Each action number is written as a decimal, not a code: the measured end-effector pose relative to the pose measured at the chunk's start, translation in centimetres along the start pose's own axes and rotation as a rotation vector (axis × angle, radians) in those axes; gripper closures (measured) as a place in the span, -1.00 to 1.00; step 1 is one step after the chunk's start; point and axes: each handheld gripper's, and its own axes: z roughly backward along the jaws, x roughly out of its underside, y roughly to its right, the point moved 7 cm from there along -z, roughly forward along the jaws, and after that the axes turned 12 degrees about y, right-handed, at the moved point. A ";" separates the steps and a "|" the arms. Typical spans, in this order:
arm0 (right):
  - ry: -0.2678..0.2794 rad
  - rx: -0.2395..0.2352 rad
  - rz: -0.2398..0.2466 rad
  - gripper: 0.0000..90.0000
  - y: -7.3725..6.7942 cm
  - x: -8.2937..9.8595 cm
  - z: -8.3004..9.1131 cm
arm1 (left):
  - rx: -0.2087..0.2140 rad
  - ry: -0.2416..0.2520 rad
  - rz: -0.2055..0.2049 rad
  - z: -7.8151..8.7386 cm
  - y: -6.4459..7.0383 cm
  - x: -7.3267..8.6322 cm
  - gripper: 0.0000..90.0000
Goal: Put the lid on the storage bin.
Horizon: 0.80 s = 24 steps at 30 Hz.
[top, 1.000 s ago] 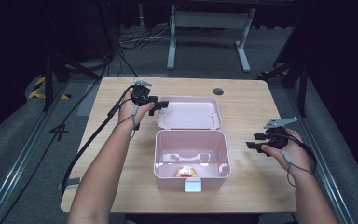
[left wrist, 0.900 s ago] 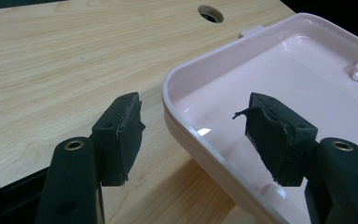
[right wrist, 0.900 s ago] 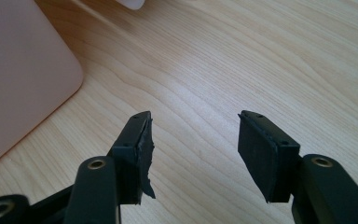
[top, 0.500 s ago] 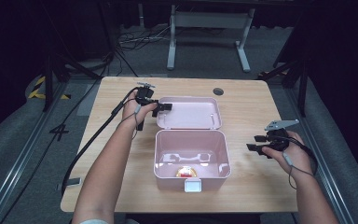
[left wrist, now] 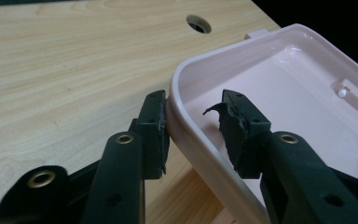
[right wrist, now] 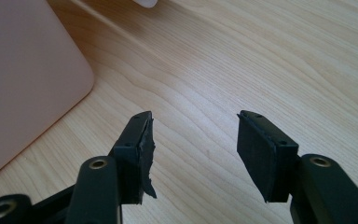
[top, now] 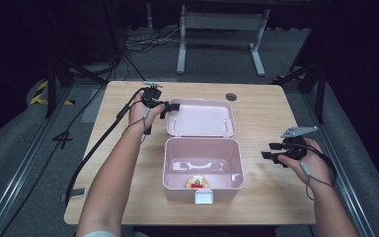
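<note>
While the pink plastic box (top: 202, 163) sits open in the middle of the wooden tabletop (top: 266, 113), we've got our left tool (top: 167, 106) up at the near-left corner of its lid (top: 201, 117), which is folded back flat on the tabletop behind the box. From the left tool's own view, the lid's rounded rim (left wrist: 186, 126) runs right between the two jaws: the outer pad (left wrist: 154, 130) is pressed against the outside of the rim, while the inner pad (left wrist: 235, 128) sits inside the lid with a clear gap to the wall, so we'd call it partly open and straddling the rim, not clamped on it. That inner pad looks a bit chewed up at the edge too. Our right tool (top: 271, 150) hovers well off to the right of the box, over bare wood, jaws spread wide with nothing between them; in its own view we see tabletop grain (right wrist: 261, 60) between the pads and the box's pink side wall (right wrist: 23, 79) off to one side. Down inside the box, near the front wall, there's a small round yellow and red thing (top: 196, 181), too small for us to say what it is. A white latch tab (top: 204, 197) sticks out at the box's front edge, and there's a cable hole (top: 231, 97) in the tabletop just behind the lid.
</note>
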 end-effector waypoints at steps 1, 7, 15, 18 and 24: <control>0.001 0.000 -0.001 0.05 0.0 -0.1 0.0 | -0.001 0.008 -0.005 0.2 0.1 -0.2 0.42; 0.009 -0.003 0.006 0.07 -0.1 -0.3 0.0 | 0.003 0.051 -0.025 0.9 0.3 -1.2 0.53; 0.021 -0.004 0.007 0.09 -0.2 -0.5 0.2 | -0.022 0.096 -0.118 2.1 1.3 -2.9 0.54; 0.028 -0.007 0.013 0.10 -0.3 -0.6 0.2 | -0.024 0.116 -0.148 2.5 1.9 -3.6 0.55; 0.036 -0.010 0.014 0.10 -0.5 -0.9 0.3 | -0.034 0.133 -0.196 3.3 2.9 -4.6 0.57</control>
